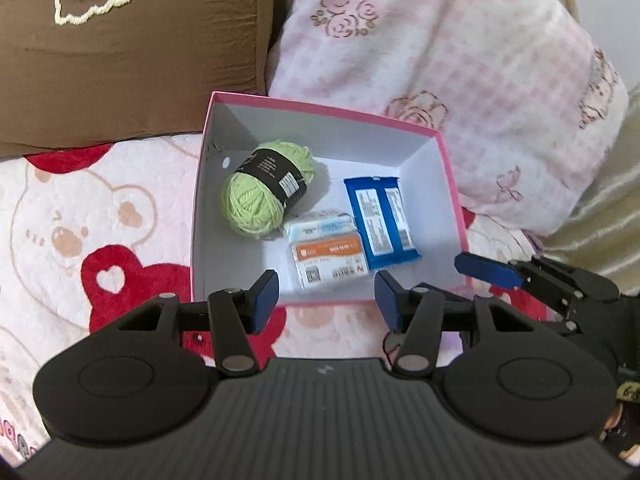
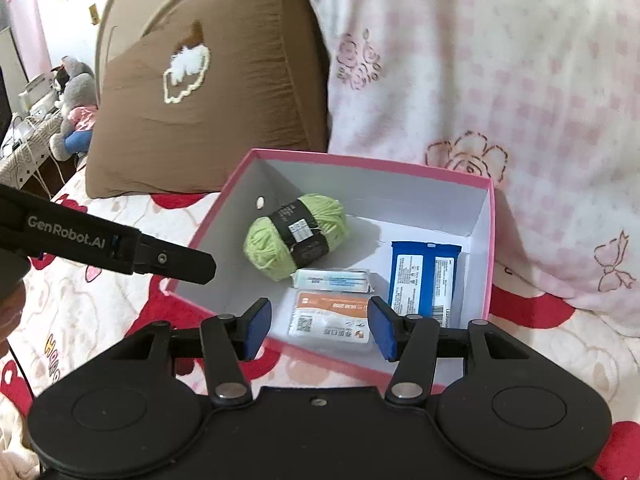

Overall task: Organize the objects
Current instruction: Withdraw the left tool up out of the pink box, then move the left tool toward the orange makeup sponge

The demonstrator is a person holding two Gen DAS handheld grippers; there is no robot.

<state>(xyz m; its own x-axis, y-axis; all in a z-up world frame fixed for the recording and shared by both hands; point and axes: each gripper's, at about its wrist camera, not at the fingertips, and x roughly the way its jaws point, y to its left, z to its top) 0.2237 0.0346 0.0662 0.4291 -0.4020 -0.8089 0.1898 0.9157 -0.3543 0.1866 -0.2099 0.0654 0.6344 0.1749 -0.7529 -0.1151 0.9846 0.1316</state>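
Note:
A pink box (image 1: pixel 256 101) with a white inside lies on the bed; it also shows in the right wrist view (image 2: pixel 491 240). In it are a green yarn ball (image 1: pixel 256 200) (image 2: pixel 288 240), a white and orange packet (image 1: pixel 324 250) (image 2: pixel 330 316) with a pale blue packet (image 2: pixel 332 280) behind it, and a blue packet (image 1: pixel 380 220) (image 2: pixel 424 280). My left gripper (image 1: pixel 326 304) is open and empty at the box's near edge. My right gripper (image 2: pixel 320 328) is open and empty over the near edge, above the orange packet. Each gripper shows in the other's view.
A brown pillow (image 1: pixel 128 52) (image 2: pixel 208 92) and a pink checked blanket (image 1: pixel 460 60) (image 2: pixel 500 80) lie behind the box. The bed cover has red and white bear prints (image 1: pixel 80 220). A plush toy (image 2: pixel 76 108) sits far left.

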